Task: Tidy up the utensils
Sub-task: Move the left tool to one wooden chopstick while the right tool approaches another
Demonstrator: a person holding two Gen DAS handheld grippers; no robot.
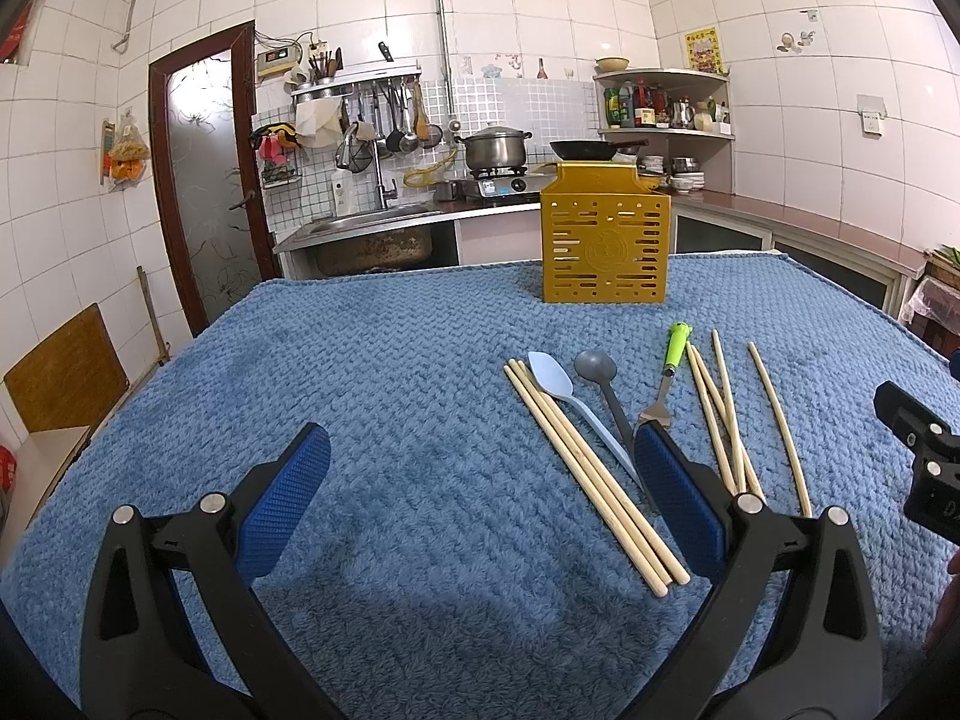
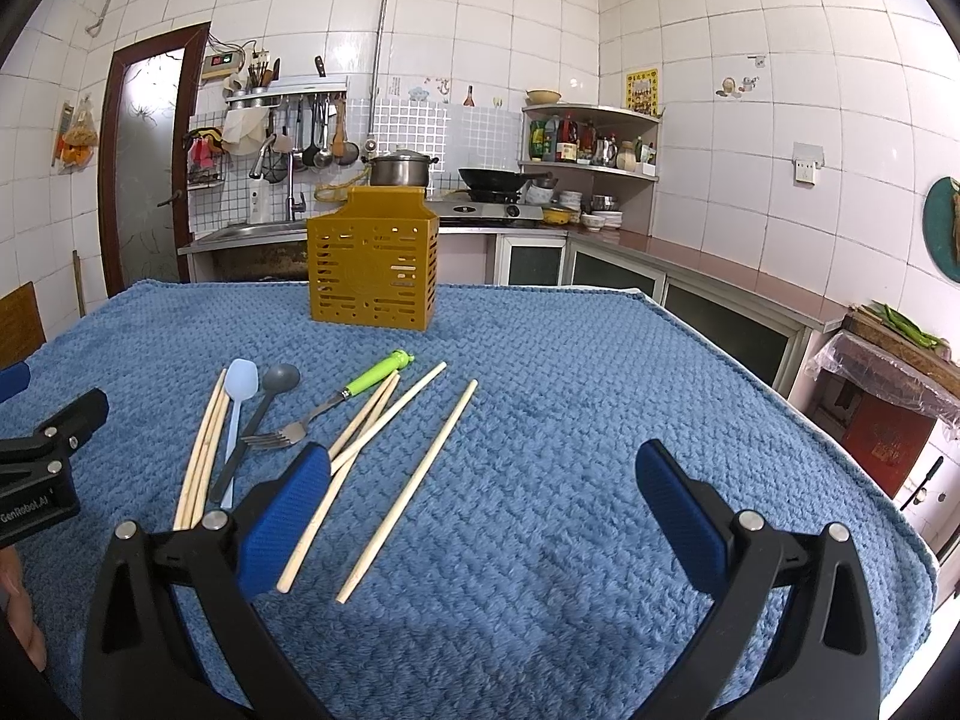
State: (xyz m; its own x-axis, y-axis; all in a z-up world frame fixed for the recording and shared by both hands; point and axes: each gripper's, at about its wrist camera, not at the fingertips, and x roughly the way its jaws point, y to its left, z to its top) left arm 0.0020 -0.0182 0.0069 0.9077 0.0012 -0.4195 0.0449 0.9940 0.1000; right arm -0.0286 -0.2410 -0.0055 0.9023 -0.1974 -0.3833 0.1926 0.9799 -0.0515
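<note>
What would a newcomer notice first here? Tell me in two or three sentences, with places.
The yellow slotted utensil holder stands upright at the far side of the blue blanket. Nearer, a loose row lies flat: bundled chopsticks, a light blue spoon, a grey spoon, a green-handled fork and scattered chopsticks. Both tools, left and right, are open and empty above the blanket.

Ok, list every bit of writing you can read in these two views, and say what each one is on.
"GenRobot.AI": white print on the black body of the left claw, seen from the right wrist view.
Yellow poster on the tiled wall: print too small to read.
Bottles on the corner shelf: labels blurred.
Red-lit box beside the door: display unreadable.
Yellow holder: round embossed mark, not legible.
</note>
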